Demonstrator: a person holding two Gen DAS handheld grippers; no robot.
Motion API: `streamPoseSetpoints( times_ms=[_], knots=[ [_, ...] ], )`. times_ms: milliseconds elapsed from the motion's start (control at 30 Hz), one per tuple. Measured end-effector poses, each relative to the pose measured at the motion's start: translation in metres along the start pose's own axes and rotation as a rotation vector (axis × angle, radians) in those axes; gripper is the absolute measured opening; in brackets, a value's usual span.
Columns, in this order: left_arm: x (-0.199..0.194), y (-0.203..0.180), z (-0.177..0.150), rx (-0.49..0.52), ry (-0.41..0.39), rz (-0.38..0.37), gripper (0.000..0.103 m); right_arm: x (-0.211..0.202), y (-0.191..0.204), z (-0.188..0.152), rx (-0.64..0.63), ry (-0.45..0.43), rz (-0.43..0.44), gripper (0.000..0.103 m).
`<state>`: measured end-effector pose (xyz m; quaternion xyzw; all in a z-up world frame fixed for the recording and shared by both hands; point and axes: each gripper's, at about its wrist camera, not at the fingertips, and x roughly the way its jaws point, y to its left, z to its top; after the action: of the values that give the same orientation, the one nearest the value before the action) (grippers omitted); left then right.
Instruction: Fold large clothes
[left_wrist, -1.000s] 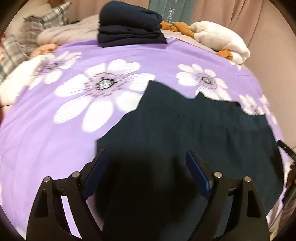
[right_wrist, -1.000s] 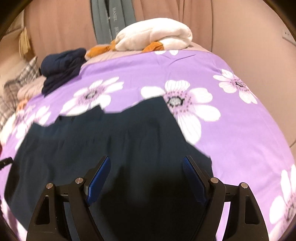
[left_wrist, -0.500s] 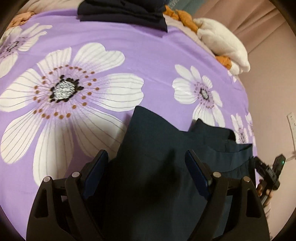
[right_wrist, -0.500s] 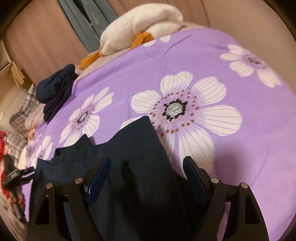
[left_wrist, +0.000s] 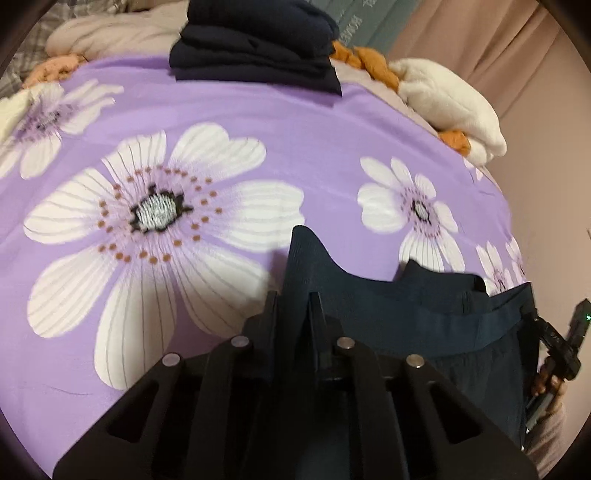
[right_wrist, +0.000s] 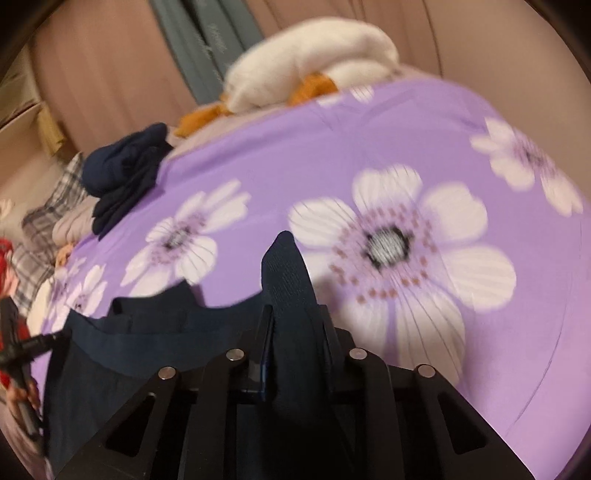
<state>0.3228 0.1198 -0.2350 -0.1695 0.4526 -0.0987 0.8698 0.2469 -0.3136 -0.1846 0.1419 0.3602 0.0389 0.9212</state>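
Two corners of the dark navy garment stand pinched upward.

The garment lies on the bedspread at six o'clock in both wrist views. A folded stack sits at twelve o'clock at the far edge in the left view, at ten in the right view. A bundle, perhaps a blanket, lies at two o'clock beside it.
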Motion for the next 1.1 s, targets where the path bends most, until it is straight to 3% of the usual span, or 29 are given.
streamPoseSetpoints(
  times_ms=[133, 333, 433, 467, 500, 567, 633, 733, 800, 867, 1100],
  knots=[
    [0.004, -0.006, 0.012, -0.01, -0.009, 0.031, 0.014, 0.008, 0.007, 0.02, -0.006, -0.021, -0.031, 0.021],
    [0.026, 0.009, 0.011, -0.068, 0.053, 0.087, 0.016, 0.037, 0.008, 0.024, -0.031, 0.03, -0.087, 0.021],
    [0.02, 0.007, 0.008, -0.059, 0.043, 0.115, 0.023, 0.045, 0.007, 0.019, -0.03, 0.081, -0.105, 0.021],
    [0.017, 0.007, 0.009, -0.06, 0.039, 0.126, 0.033, 0.045, 0.005, 0.018, -0.022, 0.093, -0.111, 0.022],
    [0.013, 0.007, 0.009, -0.062, 0.033, 0.142, 0.05, 0.044, 0.001, 0.019, -0.01, 0.096, -0.112, 0.029],
    [-0.004, 0.01, 0.011, -0.073, -0.015, 0.163, 0.062, 0.034, -0.004, 0.02, 0.021, 0.08, -0.109, 0.043],
    [-0.019, 0.012, 0.01, -0.082, -0.045, 0.159, 0.062, 0.018, -0.008, 0.023, 0.045, 0.044, -0.106, 0.057],
    [-0.04, 0.011, 0.002, -0.092, -0.059, 0.139, 0.064, -0.004, -0.007, 0.025, 0.048, 0.014, -0.09, 0.059],
    [-0.054, 0.005, -0.009, -0.082, -0.071, 0.139, 0.075, -0.019, -0.002, 0.022, 0.039, 0.012, -0.078, 0.062],
    [-0.063, -0.004, -0.022, -0.058, -0.076, 0.142, 0.08, -0.036, 0.009, 0.013, 0.005, 0.013, -0.064, 0.066],
    [-0.08, -0.036, -0.08, 0.046, -0.011, 0.161, 0.08, -0.074, 0.048, -0.041, -0.169, 0.074, -0.028, 0.067]
  ],
)
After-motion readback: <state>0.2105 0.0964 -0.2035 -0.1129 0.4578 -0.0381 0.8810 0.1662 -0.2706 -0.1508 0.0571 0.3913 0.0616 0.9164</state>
